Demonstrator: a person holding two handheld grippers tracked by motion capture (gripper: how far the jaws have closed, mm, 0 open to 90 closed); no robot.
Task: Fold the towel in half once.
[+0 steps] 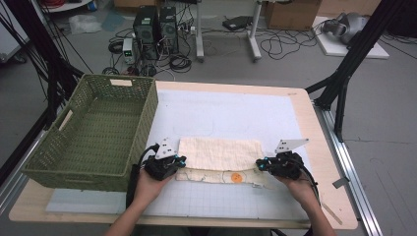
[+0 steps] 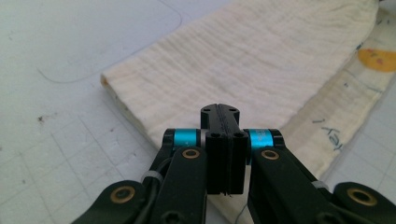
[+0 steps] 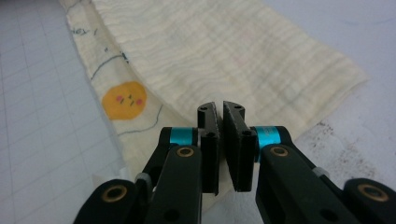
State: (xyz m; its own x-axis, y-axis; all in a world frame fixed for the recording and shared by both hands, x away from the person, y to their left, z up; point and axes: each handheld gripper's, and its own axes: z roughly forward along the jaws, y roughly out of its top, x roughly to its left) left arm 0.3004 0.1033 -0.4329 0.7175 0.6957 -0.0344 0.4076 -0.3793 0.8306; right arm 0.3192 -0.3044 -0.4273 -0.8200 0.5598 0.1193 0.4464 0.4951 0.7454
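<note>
— Tongs first: how do they stand?
— Left tongs are pressed fully together over the near left edge of the cloth. Right tongs are pinched narrow at its near right edge, a slim gap showing at the tips.
— Is cloth caught between them?
— Cannot tell.
— Where is the cloth?
— Folded, flat on the bench, between both hands, right of the green basket. An orange face print shows on its lower layer.

Black tool links, brass rivets, cyan collars, grey plate.
</note>
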